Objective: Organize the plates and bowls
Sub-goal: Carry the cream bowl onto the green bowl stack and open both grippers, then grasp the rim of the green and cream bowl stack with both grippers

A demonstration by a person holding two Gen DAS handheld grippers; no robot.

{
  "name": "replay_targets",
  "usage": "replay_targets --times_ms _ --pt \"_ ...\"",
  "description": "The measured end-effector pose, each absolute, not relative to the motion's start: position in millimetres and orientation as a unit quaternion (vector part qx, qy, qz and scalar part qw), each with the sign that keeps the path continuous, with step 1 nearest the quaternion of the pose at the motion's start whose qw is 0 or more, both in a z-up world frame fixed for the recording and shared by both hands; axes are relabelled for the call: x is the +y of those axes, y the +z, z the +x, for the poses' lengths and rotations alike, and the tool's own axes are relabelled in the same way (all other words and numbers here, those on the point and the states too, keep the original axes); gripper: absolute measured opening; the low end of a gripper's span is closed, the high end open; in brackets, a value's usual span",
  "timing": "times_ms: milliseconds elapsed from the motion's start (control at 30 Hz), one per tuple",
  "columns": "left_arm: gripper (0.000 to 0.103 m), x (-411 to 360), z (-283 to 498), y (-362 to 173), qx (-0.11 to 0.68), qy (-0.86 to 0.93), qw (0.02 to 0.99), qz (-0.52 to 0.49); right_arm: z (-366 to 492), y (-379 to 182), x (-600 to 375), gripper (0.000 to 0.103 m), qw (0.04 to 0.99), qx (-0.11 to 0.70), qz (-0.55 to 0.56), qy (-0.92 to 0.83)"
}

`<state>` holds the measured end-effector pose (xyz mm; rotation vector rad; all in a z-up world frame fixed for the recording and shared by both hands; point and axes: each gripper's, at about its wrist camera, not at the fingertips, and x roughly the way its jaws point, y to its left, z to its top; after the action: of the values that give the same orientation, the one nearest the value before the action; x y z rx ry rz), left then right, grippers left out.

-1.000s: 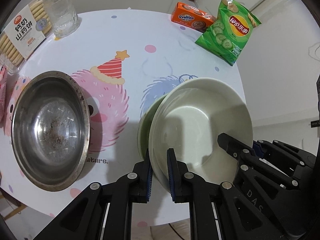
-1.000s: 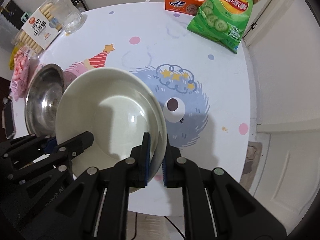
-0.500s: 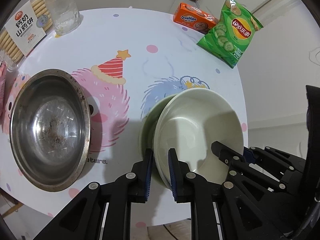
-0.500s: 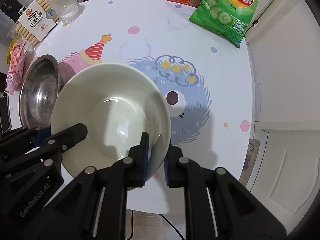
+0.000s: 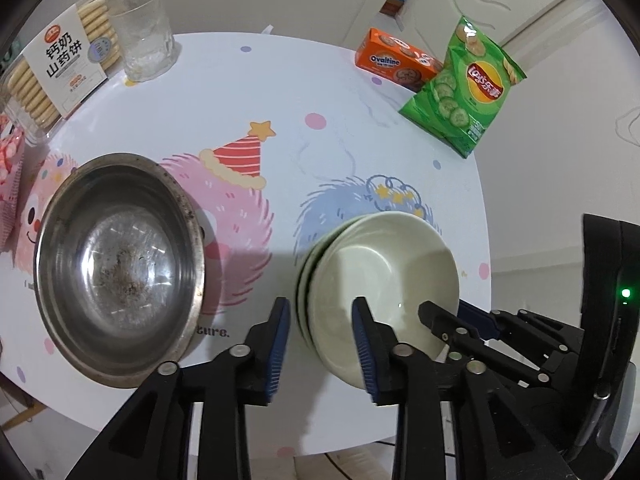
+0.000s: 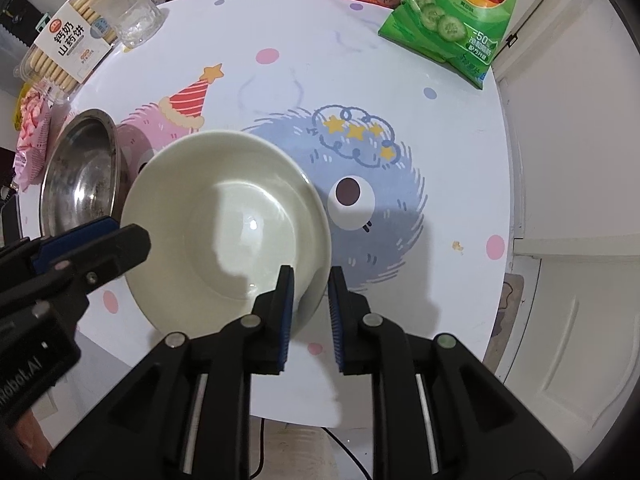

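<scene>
A stack of pale green bowls (image 5: 380,276) rests on the round cartoon-print table (image 5: 248,92), its cream top bowl (image 6: 224,220) facing up. My left gripper (image 5: 320,320) straddles the stack's left rim. Its jaws are opening, and a clear gap shows on both sides of the rim. My right gripper (image 6: 311,284) straddles the top bowl's right rim and is also opening, the pads just off the rim. Each view shows the other gripper at the far rim. A stained steel bowl (image 5: 120,276) sits to the left of the stack.
At the back left stand a biscuit pack (image 5: 60,68) and a glass (image 5: 146,40). At the back right lie an orange Ovaltine box (image 5: 394,60) and a green crisp bag (image 5: 464,92). A pink packet (image 6: 32,136) lies at the left edge. The table's front edge is just below both grippers.
The top bowl sank onto the stack and now looks smaller and level. The left jaws spread wide off the rim. The right jaws eased apart slightly.
</scene>
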<state>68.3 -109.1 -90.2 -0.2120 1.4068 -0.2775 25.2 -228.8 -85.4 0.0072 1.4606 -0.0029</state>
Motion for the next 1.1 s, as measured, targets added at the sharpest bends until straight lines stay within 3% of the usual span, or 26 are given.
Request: replay_targets --times_ms 100,167,300,333,367,500,867,1100 --pt "0.044 -106 67 -90 0.644 -0.125 0.748 -0.105 24 -79 -230 0.029 0.748 0.664 0.012 0.003" --pt "0.050 -104 66 -91 0.647 -0.125 0.745 -0.107 23 -73 -232 0.061 0.753 0.658 0.017 0.004" --pt "0.083 -97 62 -91 0.647 -0.135 0.738 -0.135 17 -65 -240 0.072 0.757 0.653 0.025 0.010" --pt "0.089 -95 60 -91 0.646 -0.138 0.737 -0.142 15 -63 -243 0.087 0.758 0.651 0.029 0.010" --pt "0.090 -94 58 -91 0.645 -0.139 0.737 -0.145 13 -61 -246 0.095 0.761 0.648 0.031 0.010" --pt "0.103 -92 52 -88 0.644 -0.146 0.737 -0.146 4 -54 -257 0.101 0.768 0.639 0.030 0.005" --pt "0.103 -101 40 -81 0.620 -0.151 0.762 -0.110 -13 -30 -296 0.102 0.813 0.574 0.094 0.000" --pt "0.103 -99 33 -65 0.546 -0.142 0.819 -0.101 -38 20 -286 0.102 0.909 0.411 0.061 -0.034"
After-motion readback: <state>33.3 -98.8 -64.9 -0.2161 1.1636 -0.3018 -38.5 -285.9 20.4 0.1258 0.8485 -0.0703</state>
